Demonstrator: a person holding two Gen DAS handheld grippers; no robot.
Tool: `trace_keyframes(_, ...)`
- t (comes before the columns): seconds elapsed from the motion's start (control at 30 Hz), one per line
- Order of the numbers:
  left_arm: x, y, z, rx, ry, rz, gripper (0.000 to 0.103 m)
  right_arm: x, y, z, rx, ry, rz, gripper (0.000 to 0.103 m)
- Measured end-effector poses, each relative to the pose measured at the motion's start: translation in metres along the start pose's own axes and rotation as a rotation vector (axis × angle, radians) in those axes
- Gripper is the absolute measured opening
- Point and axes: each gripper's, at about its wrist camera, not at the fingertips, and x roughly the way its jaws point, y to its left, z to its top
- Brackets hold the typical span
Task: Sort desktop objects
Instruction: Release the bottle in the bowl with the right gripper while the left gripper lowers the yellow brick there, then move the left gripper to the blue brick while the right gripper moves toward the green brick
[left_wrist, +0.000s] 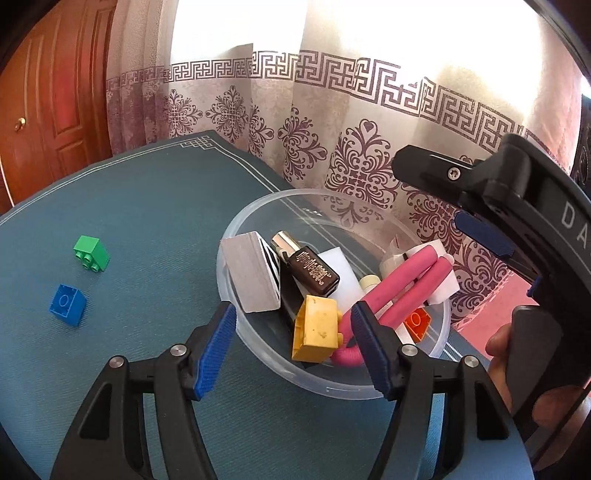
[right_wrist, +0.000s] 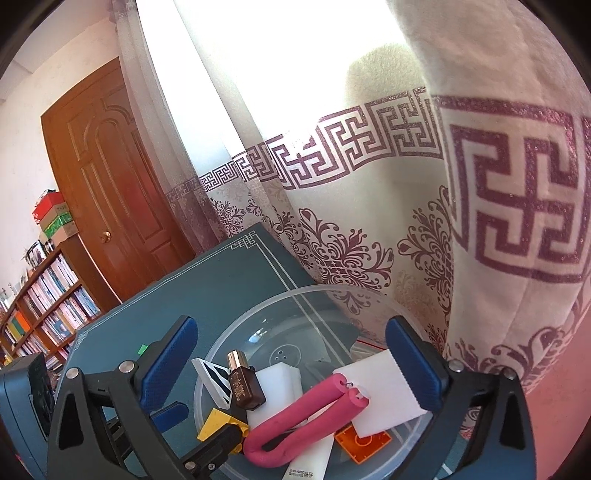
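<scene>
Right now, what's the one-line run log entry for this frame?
left gripper: open, at bowl rim | right gripper: open, over bowl | yellow brick: in bowl | green brick, blue brick: on table

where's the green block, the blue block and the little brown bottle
green plastic toy block (left_wrist: 91, 253), left wrist view, on its top face
blue plastic toy block (left_wrist: 67, 304), left wrist view, on its top face
small brown glass bottle (left_wrist: 313, 272), left wrist view, on its labelled body

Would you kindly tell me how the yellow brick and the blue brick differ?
The yellow brick lies inside the clear bowl, leaning among other items; the blue brick sits alone on the teal tabletop. The yellow brick looks scuffed and larger; the blue brick looks clean. Both are plastic toy building bricks.
</scene>
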Motion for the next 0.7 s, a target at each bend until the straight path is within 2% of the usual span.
trace_keyframes(0.17,-0.013,0.019,-0.002,-0.063,-0.021,0.013,0.069,0.000,0.002,-0.003,0.003,0.003,0.005,0.102)
trace_keyframes(0.23,-0.020,0.029,-0.003,-0.094,-0.040,0.032,0.078,0.000,0.004,-0.004,-0.003,0.001,0.007,0.102)
trace_keyframes(0.3,-0.027,0.039,-0.004,-0.121,-0.070,0.066,0.082,0.000,0.008,-0.006,-0.014,0.001,0.010,0.102)
trace_keyframes(0.47,-0.037,0.063,-0.006,-0.154,-0.091,0.175,0.083,0.002,0.019,-0.012,-0.053,0.011,0.040,0.102)
trace_keyframes(0.57,-0.040,0.081,-0.009,-0.188,-0.084,0.214,0.083,0.004,0.029,-0.018,-0.093,0.027,0.085,0.102)
trace_keyframes(0.7,-0.046,0.111,-0.016,-0.264,-0.079,0.244,0.083,0.001,0.050,-0.028,-0.193,0.004,0.095,0.102)
